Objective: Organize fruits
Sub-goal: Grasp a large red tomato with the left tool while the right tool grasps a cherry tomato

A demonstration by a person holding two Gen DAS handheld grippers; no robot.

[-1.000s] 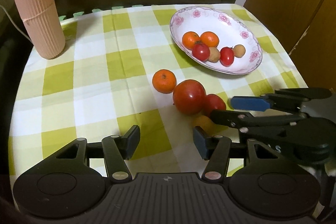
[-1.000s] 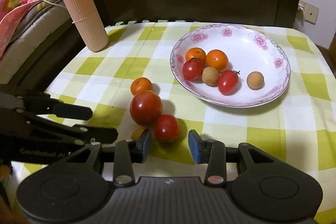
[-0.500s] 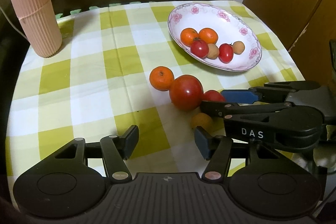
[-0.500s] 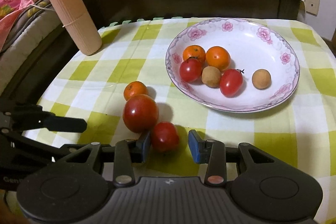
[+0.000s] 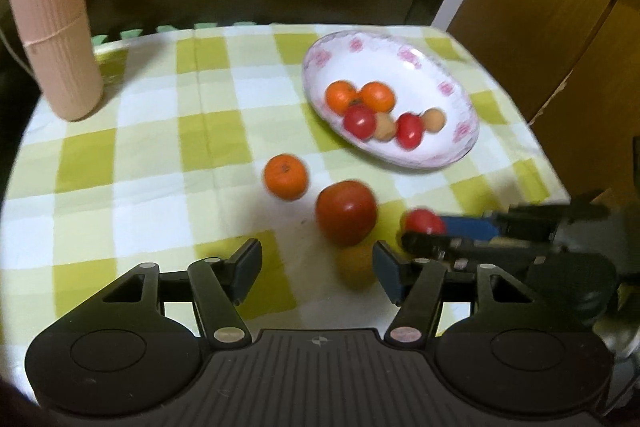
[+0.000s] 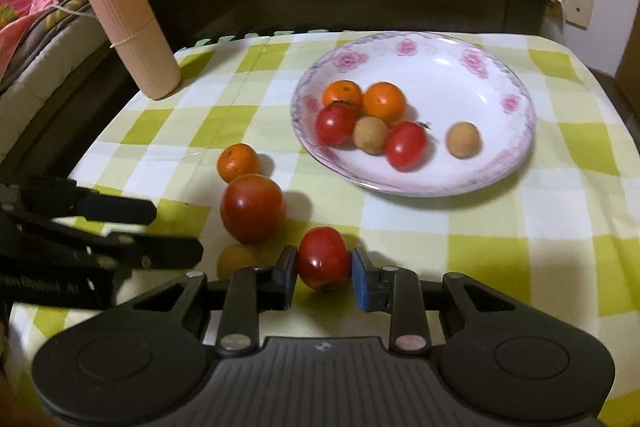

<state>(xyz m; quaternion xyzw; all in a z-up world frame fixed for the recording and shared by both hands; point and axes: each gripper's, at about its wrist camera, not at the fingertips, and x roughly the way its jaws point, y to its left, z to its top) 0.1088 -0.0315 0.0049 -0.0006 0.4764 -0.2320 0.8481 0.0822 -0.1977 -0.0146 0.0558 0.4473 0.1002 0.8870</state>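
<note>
Tomato (image 6: 323, 259), the small red one near the front of the counter (image 6: 520, 227), sits between the jaws of the right gripper (image 6: 323, 277), which have just been closing and now pinch it. Lift it straight up before carrying it to the plate (image 6: 500, 163), clearing the big tomato (image 6: 253, 207). Only the left view shows the left gripper (image 5: 316, 265) with jaws open and empty over a small yellow fruit (image 5: 354, 263).
</note>
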